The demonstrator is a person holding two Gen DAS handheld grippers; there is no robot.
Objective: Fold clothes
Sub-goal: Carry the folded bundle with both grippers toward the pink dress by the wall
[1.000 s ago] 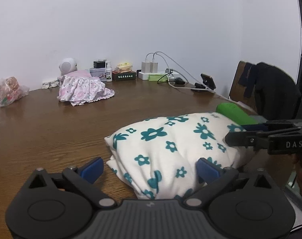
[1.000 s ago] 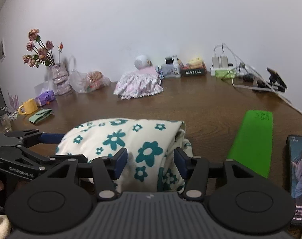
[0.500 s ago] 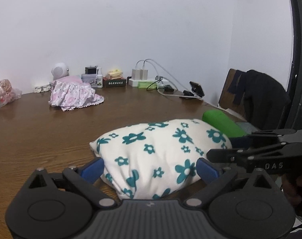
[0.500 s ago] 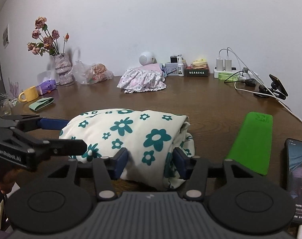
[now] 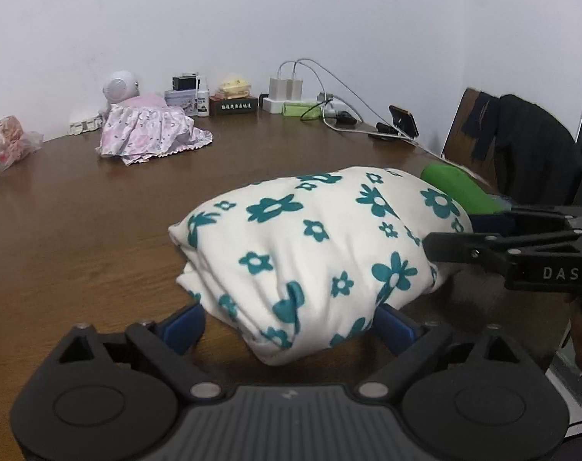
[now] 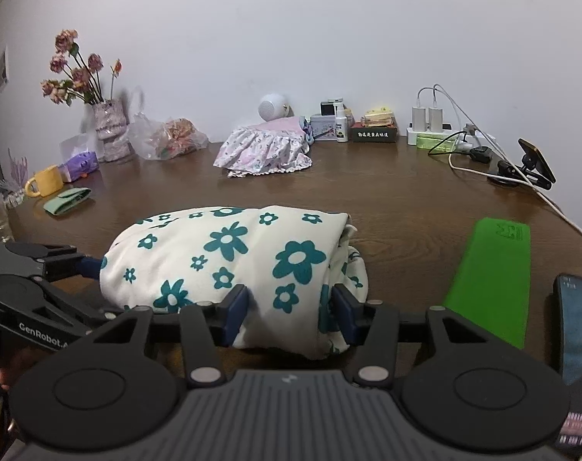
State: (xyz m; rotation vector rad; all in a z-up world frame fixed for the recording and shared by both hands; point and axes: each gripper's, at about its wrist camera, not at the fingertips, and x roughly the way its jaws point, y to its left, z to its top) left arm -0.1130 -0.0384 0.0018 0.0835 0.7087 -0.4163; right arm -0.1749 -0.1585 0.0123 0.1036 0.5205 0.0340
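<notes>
Floral garment (image 5: 321, 253), folded into a soft, light bundle, lay at the table's (image 5: 79, 223) six-o'clock edge. Left gripper (image 5: 291, 326) straddled one end, jaws wide and closing, apparently not yet pressing; right gripper (image 6: 291, 307) was closing on the other. Open room lay toward twelve o'clock.

A dark brown wooden table (image 6: 387, 207) carries a folded cream garment with teal flowers (image 6: 233, 257) near its front edge. A flat green pad (image 6: 490, 276) lies to its right, beside a dark phone (image 6: 577, 326). Farther back lie a pink frilled garment (image 6: 266, 151), a yellow mug (image 6: 45, 180), a clear plastic bag (image 6: 168, 138) and white chargers (image 6: 427, 119).
</notes>
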